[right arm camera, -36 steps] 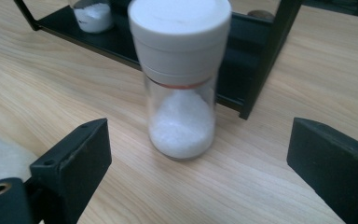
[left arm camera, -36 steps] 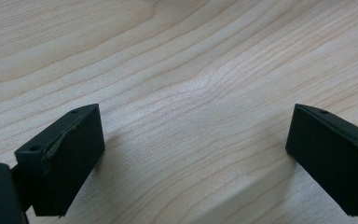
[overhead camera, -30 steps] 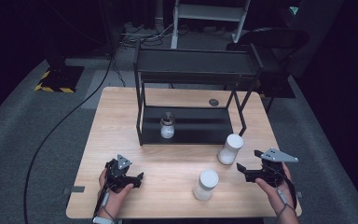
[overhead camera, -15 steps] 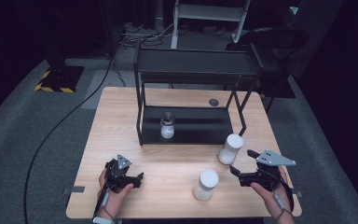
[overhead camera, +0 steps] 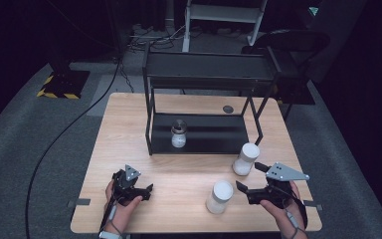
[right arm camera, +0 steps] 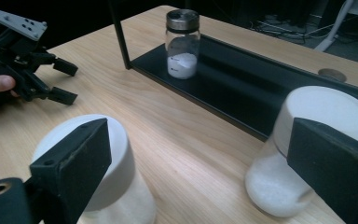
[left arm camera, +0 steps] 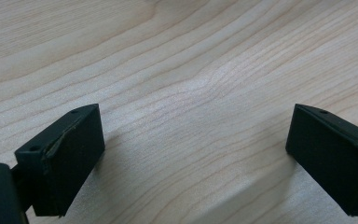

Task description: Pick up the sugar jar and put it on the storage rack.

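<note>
A dark room with grey carpet and trailing cables is surrounding the pale wooden bench (overhead camera: 129,129), on which a black metal two-tier rack (overhead camera: 204,74) is standing toward the far side. On the rack's lower shelf a small clear glass jar with a metal lid (overhead camera: 178,134), part-filled with white powder, is being kept upright.

Two white-capped cylindrical plastic jars of white powder are standing on the bench in front of the rack: the nearer jar (overhead camera: 220,196) toward the front edge, the farther jar (overhead camera: 246,158) just beside the rack's right leg. The right gripper (overhead camera: 245,188) is being held level just right of the nearer jar, its jaws spread wide and holding nothing; in the right gripper view the nearer jar (right arm camera: 98,177) and the farther jar (right arm camera: 307,154) are each being partly hidden behind a jaw.

The left gripper (overhead camera: 146,188) is being rested low over bare wood, jaws wide apart and empty.

The risk is judged to lie in the approach: with both jars close together, one could be clipped by a jaw tip and toppled or pushed against the other. A grip taken high on the smooth cap could be slipping, and a lifted jar could be knocked against the rack's leg.
</note>
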A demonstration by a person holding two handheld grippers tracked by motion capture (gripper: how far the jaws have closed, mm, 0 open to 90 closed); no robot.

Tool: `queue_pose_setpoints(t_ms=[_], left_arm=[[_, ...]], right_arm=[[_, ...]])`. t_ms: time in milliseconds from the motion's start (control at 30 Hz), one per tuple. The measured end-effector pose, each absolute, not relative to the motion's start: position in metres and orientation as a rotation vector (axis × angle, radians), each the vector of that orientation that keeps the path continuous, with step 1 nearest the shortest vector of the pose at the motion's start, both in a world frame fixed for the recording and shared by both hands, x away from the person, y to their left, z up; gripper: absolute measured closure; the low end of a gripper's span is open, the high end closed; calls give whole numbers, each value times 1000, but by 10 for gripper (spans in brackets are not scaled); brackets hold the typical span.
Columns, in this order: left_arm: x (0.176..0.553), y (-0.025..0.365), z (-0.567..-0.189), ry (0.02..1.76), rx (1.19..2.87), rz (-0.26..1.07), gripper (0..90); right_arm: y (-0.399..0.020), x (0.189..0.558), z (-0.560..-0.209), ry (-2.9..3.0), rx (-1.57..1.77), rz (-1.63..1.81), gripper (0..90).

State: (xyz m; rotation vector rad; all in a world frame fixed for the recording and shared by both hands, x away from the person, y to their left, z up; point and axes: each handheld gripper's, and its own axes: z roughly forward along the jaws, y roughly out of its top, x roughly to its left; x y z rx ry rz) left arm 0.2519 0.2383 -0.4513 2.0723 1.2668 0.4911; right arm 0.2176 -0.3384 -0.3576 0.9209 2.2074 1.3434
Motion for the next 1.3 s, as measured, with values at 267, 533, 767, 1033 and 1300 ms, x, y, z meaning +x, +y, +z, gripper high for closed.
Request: queue_pose_setpoints(t_ms=[267, 533, 767, 1033, 1300], left_arm=[[252, 238, -451, 1267, 2072, 491, 43], [252, 238, -451, 1267, 2072, 491, 43], [252, 238, -451, 1267, 2072, 491, 43], [252, 238, -451, 1267, 2072, 491, 42], [252, 238, -451, 1267, 2072, 491, 42]], right_arm=[[-326, 215, -359, 2214, 913, 1357, 60], [-312, 206, -358, 2203, 904, 1370, 60], [-301, 201, -358, 2211, 883, 1380, 58], [-294, 197, -359, 2225, 861, 1395, 59], [-284, 196, -365, 2242, 864, 1384, 60]])
